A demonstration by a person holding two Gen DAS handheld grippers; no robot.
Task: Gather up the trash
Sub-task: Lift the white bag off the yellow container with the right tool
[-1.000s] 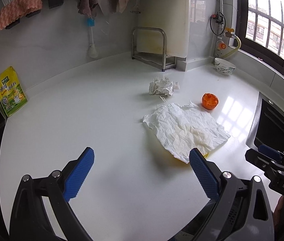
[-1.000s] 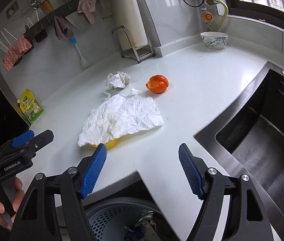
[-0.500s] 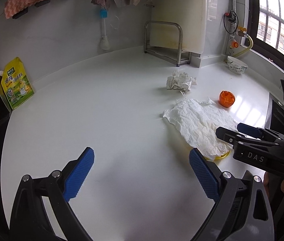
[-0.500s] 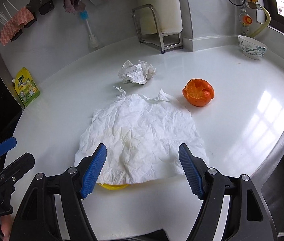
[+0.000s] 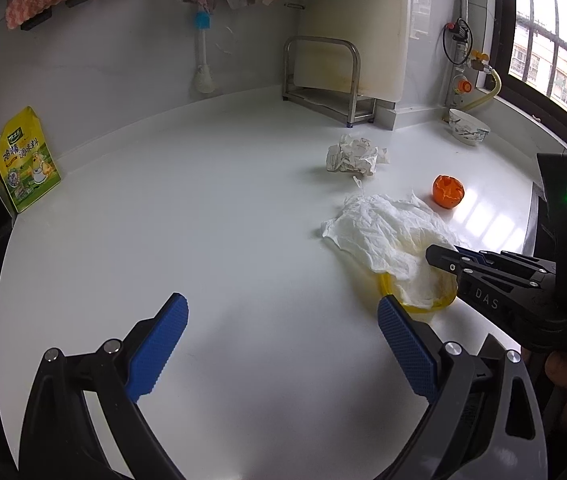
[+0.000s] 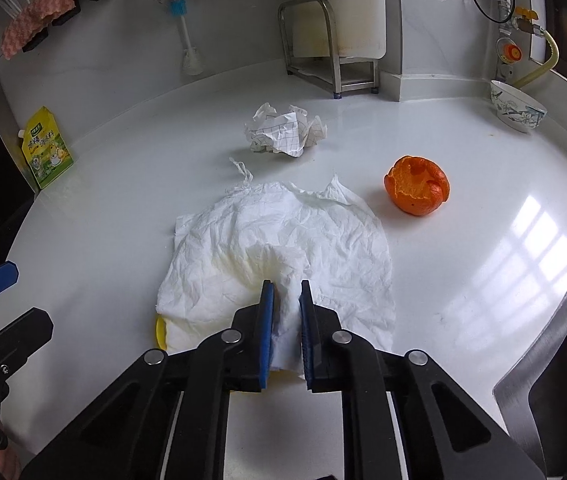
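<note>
Two grippers share this kitchen corner.

From the left wrist camera, the left gripper (image 5: 281, 322) hangs over bare white surface (image 5: 203, 208) with its blue fingers (image 5: 157, 350) spread wide and nothing between them. Ahead and to the right lies a crumpled white paper towel (image 5: 379, 236), draped over something yellow (image 5: 387, 285) whose rim peeks out at its near edge. The right gripper (image 5: 443, 258) comes in from the right edge, its tip buried in that towel; from this side I cannot tell how its fingers stand. Beyond the towel sit a ball of crumpled paper (image 5: 353, 156) and, to its right, a hollow orange peel (image 5: 448, 191), each apart from the towel. A yellow seasoning pouch (image 5: 27, 160) leans at the far left wall, and a patterned bowl (image 5: 468, 132) stands near the window.

From the right wrist camera, the right gripper (image 6: 286, 312) has its fingers (image 6: 266, 320) closing on a raised fold of the paper towel (image 6: 283, 240), the pads pressing it from both sides with only a narrow gap. The yellow thing (image 6: 160, 330) shows just left of the fingers under the towel's near edge. The orange peel (image 6: 417, 190) rests to the right of the towel, near but not touching it, and the crumpled paper (image 6: 283, 132) lies behind. A dark sink (image 6: 555, 360) edge curves along the right.
</note>
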